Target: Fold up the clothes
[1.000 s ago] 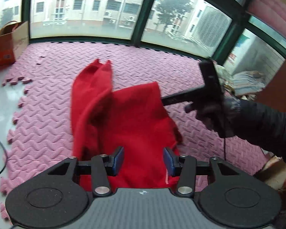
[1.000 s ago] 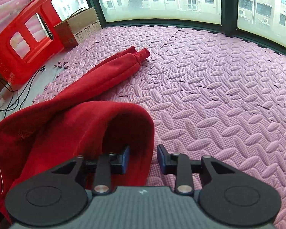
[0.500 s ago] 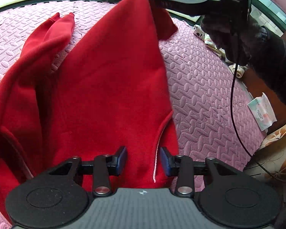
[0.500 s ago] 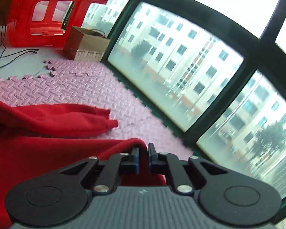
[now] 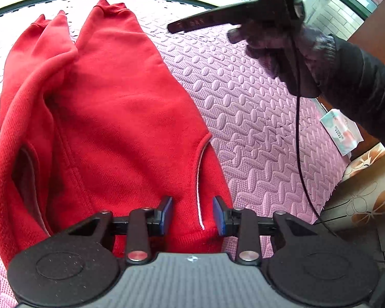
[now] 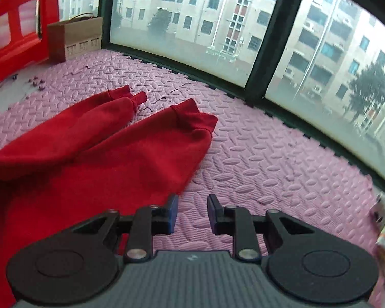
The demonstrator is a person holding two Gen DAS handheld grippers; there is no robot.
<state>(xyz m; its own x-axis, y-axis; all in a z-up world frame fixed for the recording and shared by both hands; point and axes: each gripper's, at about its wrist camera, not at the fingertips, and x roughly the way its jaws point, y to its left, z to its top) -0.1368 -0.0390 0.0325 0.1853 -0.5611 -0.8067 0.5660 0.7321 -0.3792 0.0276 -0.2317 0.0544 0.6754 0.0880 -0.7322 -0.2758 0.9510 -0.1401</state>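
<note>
A red garment [image 5: 110,118] lies stretched out on the pink foam mat [image 5: 243,107], with cuffed ends at the far side; it also shows in the right wrist view [image 6: 110,154]. My left gripper [image 5: 192,214] is open, its fingers straddling the garment's near edge with a white stripe. My right gripper [image 6: 192,214] is open and empty over the mat, just right of the garment's edge. In the left wrist view the right gripper [image 5: 233,18] is held by a gloved hand above the mat, clear of the garment.
A red plastic stool [image 6: 15,28] and a cardboard box [image 6: 74,38] stand at the far left by the windows [image 6: 192,20]. A cable [image 5: 299,128] hangs from the right gripper. A packet [image 5: 341,131] lies at the mat's right edge.
My right gripper opened and let go of the garment's end, which dropped flat onto the mat. The right gripper moved off to the right. My left gripper stayed open at the near edge.
</note>
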